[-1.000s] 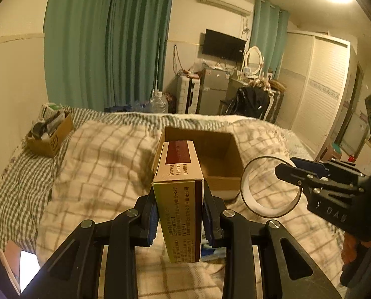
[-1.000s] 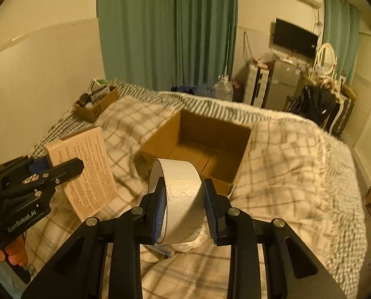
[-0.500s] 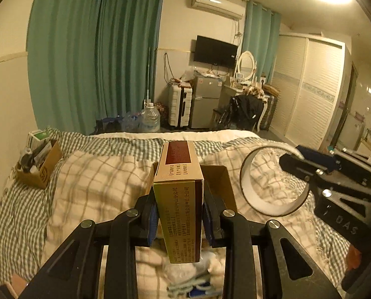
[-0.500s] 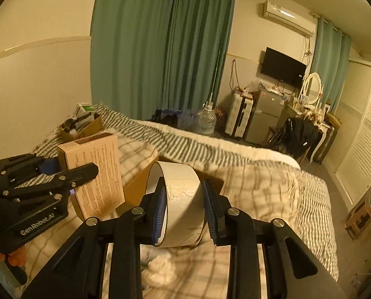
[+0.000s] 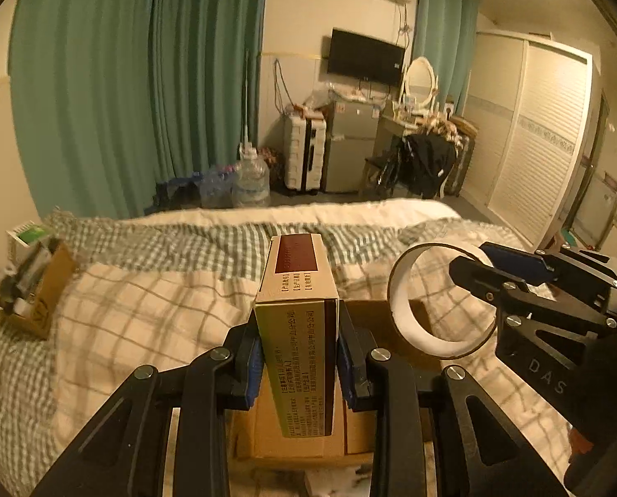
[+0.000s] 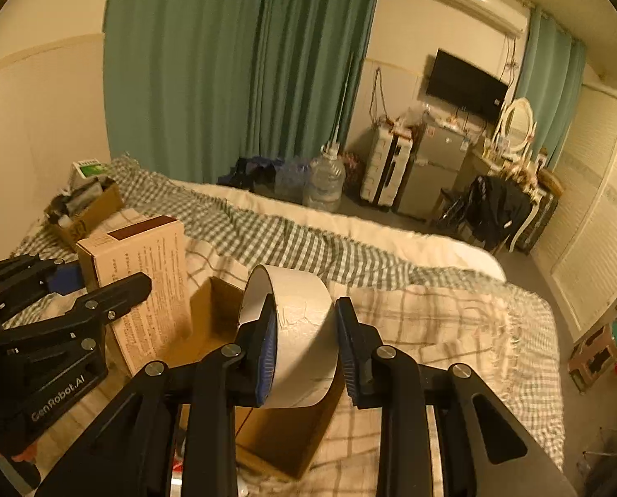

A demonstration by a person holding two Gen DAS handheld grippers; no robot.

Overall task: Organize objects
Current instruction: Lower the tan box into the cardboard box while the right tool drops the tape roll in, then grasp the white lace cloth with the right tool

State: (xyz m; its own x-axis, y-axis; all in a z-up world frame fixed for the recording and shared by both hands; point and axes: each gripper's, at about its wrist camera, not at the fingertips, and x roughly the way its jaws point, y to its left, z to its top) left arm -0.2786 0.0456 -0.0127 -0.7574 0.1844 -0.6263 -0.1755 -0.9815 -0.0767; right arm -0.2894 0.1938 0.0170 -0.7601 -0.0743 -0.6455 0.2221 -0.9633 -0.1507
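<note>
The left claw (image 5: 297,356) is clamping a printed carton (image 5: 296,331) between its blue pads, holding it upright with its dark red end panel facing up. The right claw (image 6: 304,352) is gripping a roll of white tape (image 6: 296,331) across its width, the roll standing on edge with its hollow core facing sideways. In the right wrist view a thin gap is showing between the right-hand pad and the roll, while the left pad is pressing on it; the roll is being carried clear of the bed all the same.

Both held things are hanging over an open cardboard box (image 6: 275,426) sitting on the checked blanket (image 5: 134,302) of the bed. The carton is hanging above the box's left part and the tape roll beside it, to the right. What can be seen of the box's inside is showing bare brown cardboard; the claws and their loads are hiding the rest of it.

A second, smaller cardboard box (image 5: 43,294) is sitting at the far left edge of the bed by the wall, crammed with small items too blurred to name, with a white and green pack (image 6: 85,169) standing just behind it.
</note>
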